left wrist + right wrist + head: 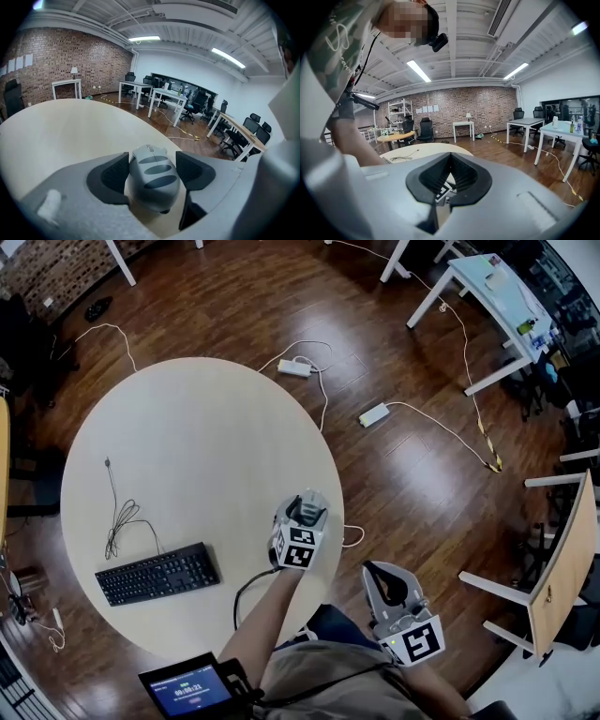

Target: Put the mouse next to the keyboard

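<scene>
One mouse (153,178) clamped in left tool (306,503); one keyboard (157,574) lies well apart.

Open tabletop (206,446) separates left claw (305,507) from keyboard (157,574).

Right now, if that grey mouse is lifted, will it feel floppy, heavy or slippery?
Likely stiff: the mouse has a hard-looking moulded shell. Probably light, being small between the left tool and its pads. Its smooth, rounded sides might slip, though the ribbed pads should help.
</scene>
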`<action>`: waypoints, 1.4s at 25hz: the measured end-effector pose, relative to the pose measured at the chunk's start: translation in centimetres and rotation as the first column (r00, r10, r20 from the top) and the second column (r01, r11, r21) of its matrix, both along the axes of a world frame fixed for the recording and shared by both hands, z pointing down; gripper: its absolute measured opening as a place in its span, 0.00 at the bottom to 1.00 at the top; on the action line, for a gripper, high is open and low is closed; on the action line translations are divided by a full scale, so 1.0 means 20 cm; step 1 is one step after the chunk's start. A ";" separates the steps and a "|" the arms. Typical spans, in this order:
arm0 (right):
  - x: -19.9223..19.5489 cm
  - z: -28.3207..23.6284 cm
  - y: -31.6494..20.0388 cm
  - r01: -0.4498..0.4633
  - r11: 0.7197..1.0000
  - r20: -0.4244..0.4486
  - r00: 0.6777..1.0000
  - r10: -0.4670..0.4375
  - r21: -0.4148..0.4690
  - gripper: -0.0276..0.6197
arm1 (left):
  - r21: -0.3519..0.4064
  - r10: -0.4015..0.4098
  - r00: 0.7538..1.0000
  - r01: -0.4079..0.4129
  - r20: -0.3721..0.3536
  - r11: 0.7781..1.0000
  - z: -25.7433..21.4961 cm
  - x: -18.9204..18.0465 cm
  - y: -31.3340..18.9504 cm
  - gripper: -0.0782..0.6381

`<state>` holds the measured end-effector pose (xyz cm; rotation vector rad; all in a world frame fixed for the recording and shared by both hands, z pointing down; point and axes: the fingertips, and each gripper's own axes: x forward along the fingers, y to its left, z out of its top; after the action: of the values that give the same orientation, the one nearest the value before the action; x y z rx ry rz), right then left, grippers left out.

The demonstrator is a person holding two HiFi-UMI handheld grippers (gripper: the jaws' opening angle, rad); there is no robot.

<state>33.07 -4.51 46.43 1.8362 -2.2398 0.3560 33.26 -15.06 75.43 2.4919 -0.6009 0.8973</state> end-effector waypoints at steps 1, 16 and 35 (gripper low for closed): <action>0.00 -0.01 0.00 0.000 1.000 0.001 1.000 0.000 -0.001 0.05 | 0.001 0.002 1.000 -0.002 -0.007 1.000 0.00 0.00 0.00 0.56; -0.12 -0.01 0.07 -0.008 1.000 0.032 0.999 0.008 0.005 0.05 | 0.120 0.007 0.988 0.013 -0.157 0.993 -0.31 -0.11 0.00 0.55; -0.61 -0.25 0.14 0.177 0.978 0.027 0.983 -0.181 0.114 0.05 | 0.320 -0.116 0.940 0.222 -0.320 0.921 -1.02 -0.83 0.12 0.55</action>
<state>20.78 -1.77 41.45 1.6730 -2.4739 0.2386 16.69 -12.75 54.99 2.7581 -0.9254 0.3596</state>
